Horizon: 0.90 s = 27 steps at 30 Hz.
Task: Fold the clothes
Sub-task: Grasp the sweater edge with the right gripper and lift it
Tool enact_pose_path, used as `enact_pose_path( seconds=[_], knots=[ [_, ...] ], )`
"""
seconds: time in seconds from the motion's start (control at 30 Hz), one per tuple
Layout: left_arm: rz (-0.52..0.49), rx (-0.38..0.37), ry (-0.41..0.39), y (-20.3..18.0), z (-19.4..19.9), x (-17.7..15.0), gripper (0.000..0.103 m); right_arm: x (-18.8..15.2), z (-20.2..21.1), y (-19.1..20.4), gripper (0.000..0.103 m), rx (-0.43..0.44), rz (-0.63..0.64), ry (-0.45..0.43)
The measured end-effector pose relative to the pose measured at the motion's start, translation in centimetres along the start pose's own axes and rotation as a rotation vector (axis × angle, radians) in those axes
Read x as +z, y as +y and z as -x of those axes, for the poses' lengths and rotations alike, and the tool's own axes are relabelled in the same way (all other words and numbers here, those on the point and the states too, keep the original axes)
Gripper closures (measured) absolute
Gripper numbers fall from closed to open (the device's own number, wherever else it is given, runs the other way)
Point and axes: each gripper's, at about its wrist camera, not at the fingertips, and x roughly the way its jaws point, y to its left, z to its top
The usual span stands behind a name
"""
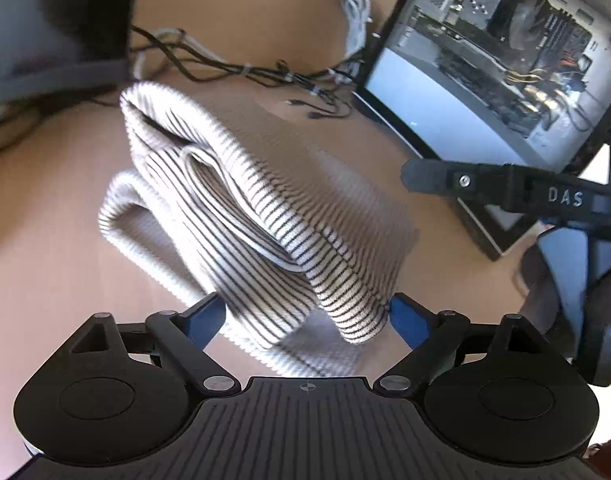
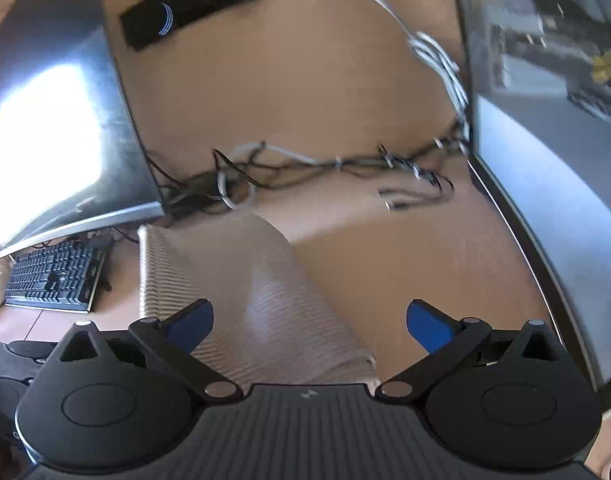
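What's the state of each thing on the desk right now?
Striped ribbed knit garment: folded into a bundle, lying on the wooden desk.
Left gripper: fingers spread, garment end between them.
Right gripper: open, holding nothing.
Glass-sided computer case: upright, internals visible.
Black keyboard: flat on desk.
Black and white cables: tangled.

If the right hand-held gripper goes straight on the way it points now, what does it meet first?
Most likely the striped garment: the right hand-held gripper is open and angled down over it. Beyond lie the desk and cables. Depth is unclear.
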Motion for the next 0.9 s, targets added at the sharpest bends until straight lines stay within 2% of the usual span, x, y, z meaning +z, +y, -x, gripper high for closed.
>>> enact_pose_path(
  seconds=[0.1, 0.27, 0.37, 0.47, 0.53, 0.63, 0.73, 0.9],
  knots=[
    [-0.024, 0.079, -0.021, -0.2, 0.9, -0.1, 0.007, 0.6, -0.4, 1.5, 0.0, 0.006, 0.054, -0.011],
    [0.007, 0.103, -0.039, 0.3, 2.1, -0.6, 0.007, 1.0, -1.9, 3.7, 0.0, 0.034, 0.094, 0.021],
    [0.042, 0.099, -0.05, 1.1, 2.8, -0.7, 0.006, 0.7, -2.7, 4.6, 0.009, 0.033, 0.118, 0.042],
    [0.066, 0.112, -0.064, 1.8, 3.5, -0.8, 0.006, -0.1, -3.9, 5.2, 0.017, 0.015, 0.182, 0.105],
    [0.075, 0.129, -0.072, 2.2, 4.0, -1.0, 0.005, -1.1, -4.7, 5.2, 0.018, -0.033, 0.242, 0.157],
    [0.091, 0.147, -0.074, 2.8, 4.3, -1.2, 0.005, -2.0, -4.8, 4.3, 0.018, -0.052, 0.254, 0.189],
    [0.106, 0.171, -0.068, 3.4, 4.4, -1.4, 0.005, -1.7, -4.0, 5.0, 0.018, -0.069, 0.29, 0.165],
    [0.139, 0.224, -0.062, 4.6, 4.6, -1.6, 0.004, -1.3, -2.1, 8.7, 0.018, -0.017, 0.383, 0.069]
  ],
)
